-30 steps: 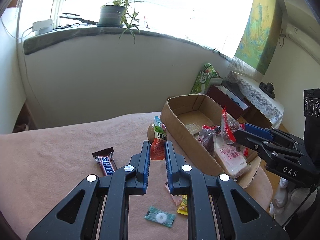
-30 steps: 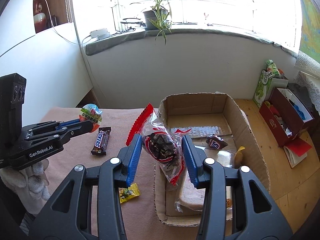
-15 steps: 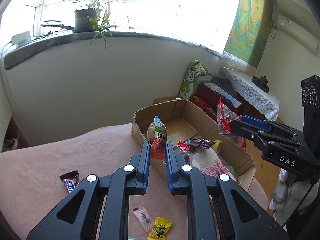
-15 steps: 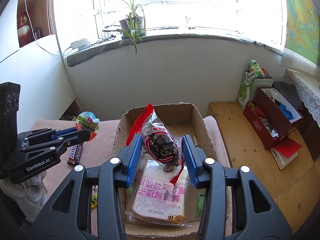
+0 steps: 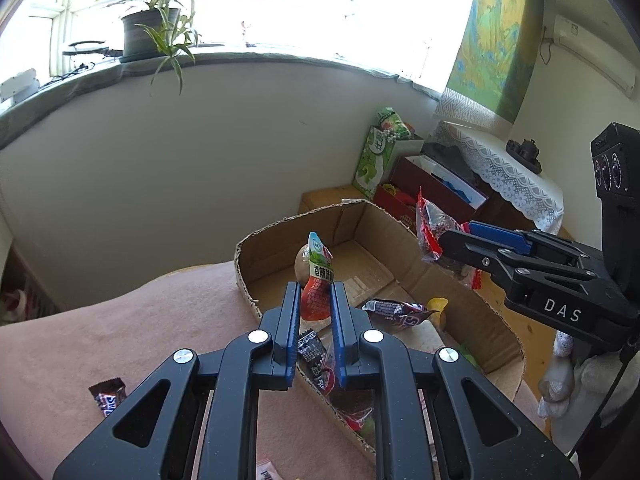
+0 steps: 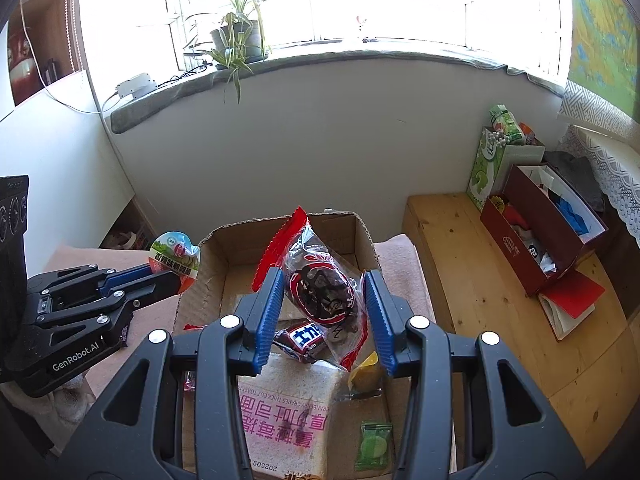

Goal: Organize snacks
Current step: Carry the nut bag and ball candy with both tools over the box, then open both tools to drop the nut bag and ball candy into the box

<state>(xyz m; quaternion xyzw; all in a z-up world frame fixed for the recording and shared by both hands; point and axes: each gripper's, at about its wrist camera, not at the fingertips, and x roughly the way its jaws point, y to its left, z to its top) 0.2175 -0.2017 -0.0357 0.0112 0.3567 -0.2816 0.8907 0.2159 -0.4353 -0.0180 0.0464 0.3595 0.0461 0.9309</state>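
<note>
My left gripper is shut on a small orange and green snack pouch, held upright over the near left rim of the cardboard box. In the right wrist view that pouch and the left gripper show at the left. My right gripper is shut on a clear red-edged bag of dark dried fruit above the box. The same bag shows in the left wrist view. Inside the box lie a bread pack, a chocolate bar and small candies.
A chocolate bar lies on the pink cloth to the left. A wooden bench holds a dark red box and a green carton. A white wall and a window sill with a plant stand behind.
Both grippers have moved right across the cloth with their snacks, and now both hang over the cardboard box. The grips are unchanged.
</note>
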